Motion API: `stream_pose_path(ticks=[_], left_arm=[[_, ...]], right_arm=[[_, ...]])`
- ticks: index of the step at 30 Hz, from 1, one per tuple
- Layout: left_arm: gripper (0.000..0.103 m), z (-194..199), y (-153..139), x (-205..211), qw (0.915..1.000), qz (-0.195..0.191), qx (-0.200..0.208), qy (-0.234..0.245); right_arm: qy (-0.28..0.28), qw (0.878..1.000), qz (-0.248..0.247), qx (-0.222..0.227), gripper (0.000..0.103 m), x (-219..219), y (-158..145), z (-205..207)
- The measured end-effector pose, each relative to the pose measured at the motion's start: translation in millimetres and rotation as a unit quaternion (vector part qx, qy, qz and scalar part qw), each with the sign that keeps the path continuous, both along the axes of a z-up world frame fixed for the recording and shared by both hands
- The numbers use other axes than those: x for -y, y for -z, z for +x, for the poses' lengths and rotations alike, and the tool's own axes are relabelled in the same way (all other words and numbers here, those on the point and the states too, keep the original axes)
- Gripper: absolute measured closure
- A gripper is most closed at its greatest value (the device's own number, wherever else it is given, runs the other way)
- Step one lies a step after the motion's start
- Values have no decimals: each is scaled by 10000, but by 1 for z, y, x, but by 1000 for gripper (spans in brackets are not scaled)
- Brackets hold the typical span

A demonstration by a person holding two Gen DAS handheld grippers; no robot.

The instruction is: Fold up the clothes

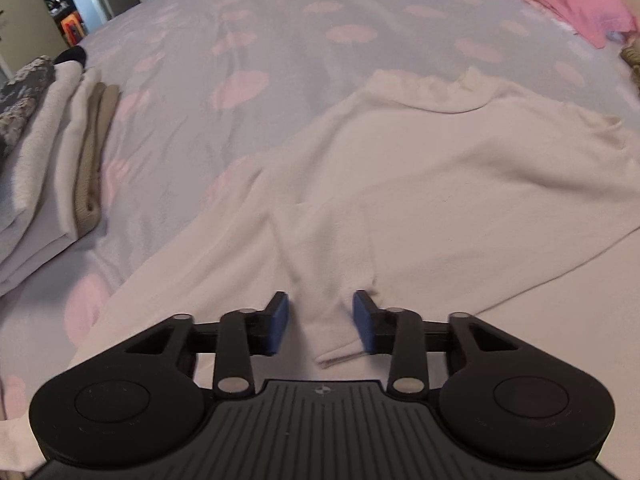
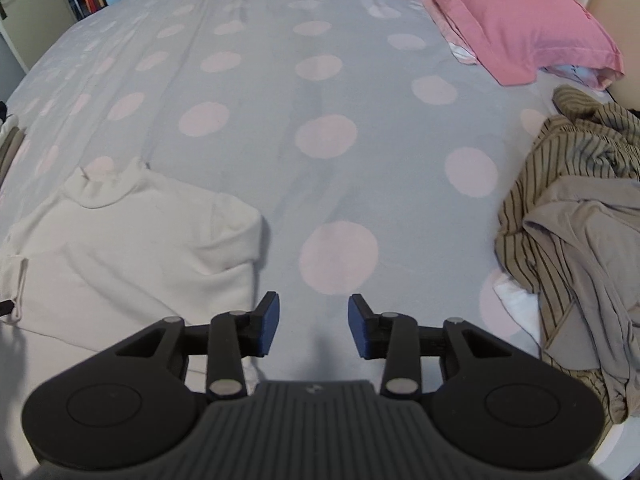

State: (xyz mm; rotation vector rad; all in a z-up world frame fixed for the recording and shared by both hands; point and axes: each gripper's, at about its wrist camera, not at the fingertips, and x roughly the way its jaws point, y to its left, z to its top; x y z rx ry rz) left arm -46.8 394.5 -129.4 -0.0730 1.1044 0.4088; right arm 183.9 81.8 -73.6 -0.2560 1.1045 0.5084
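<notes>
White sweater (image 1: pixel 420 184) flat on bed (image 1: pixel 248 40), sleeve cuff between spread left gripper (image 1: pixel 320 322) jaws; right gripper (image 2: pixel 314 326) jaws spread, lower centre.

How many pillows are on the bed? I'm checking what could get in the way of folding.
1: a pink pillow lies at the bed's far right, beyond the striped garment. Others may lie out of view.
</notes>
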Motion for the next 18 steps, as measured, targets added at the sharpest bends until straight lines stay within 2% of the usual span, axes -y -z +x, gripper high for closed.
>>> stream_pose_path(ticks=[2,6,14,18], left_arm=[[80,-2,-4,-2,9997,226,-74,-71],[80,-15,-15,-20,9970,415,-269,-591],[80,-63,-36,-82,9832,515,-49,-1753],[80,-70,-44,-93,9798,439,146,-1943]], right_arm=[[38,10000,-16,-6,62,5,1,3],[65,10000,-27,46,59,8,-1,5],[98,9999,-56,78,55,9,0,7],[211,9997,-28,83,55,7,3,9]])
